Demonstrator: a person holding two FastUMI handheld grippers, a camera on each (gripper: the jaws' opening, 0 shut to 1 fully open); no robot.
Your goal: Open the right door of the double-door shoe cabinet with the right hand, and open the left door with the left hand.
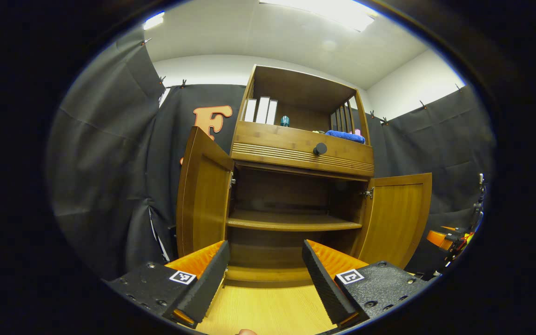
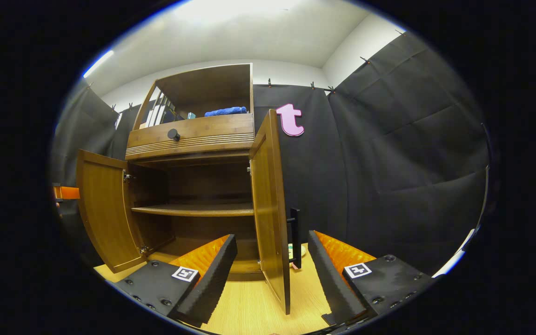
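**A:** Where do you stand with the shoe cabinet (image 1: 296, 153)?

**B:** By the look of it, you're done with both halves. In the left gripper view the left door (image 1: 203, 195) is swung wide toward you, and the right door (image 1: 398, 216) stands open on the far side. In the right gripper view that right door (image 2: 270, 204) is edge-on just ahead of your right tongs (image 2: 272, 274), its dark bar handle (image 2: 294, 237) facing away from the cabinet.

**A:** And your tongs?

**B:** Both pairs are spread apart and empty. Your left tongs (image 1: 265, 274) point at the open lower compartment, touching nothing. Your right tongs straddle the door's edge in the picture, but neither finger presses on it.

**A:** So what's left?

**B:** I'd judge nothing beyond backing away; both doors look fully open.

**A:** Give me the count.

**B:** One cabinet standing on the pale wood floor (image 1: 268, 311). Two doors, both open. One inner shelf (image 1: 291, 223), bare. One drawer with one round black knob (image 1: 319, 149). Up top, one blue towel (image 1: 345, 135), three white upright binders (image 1: 261, 110), and one small teal item (image 1: 285, 121) beside them.
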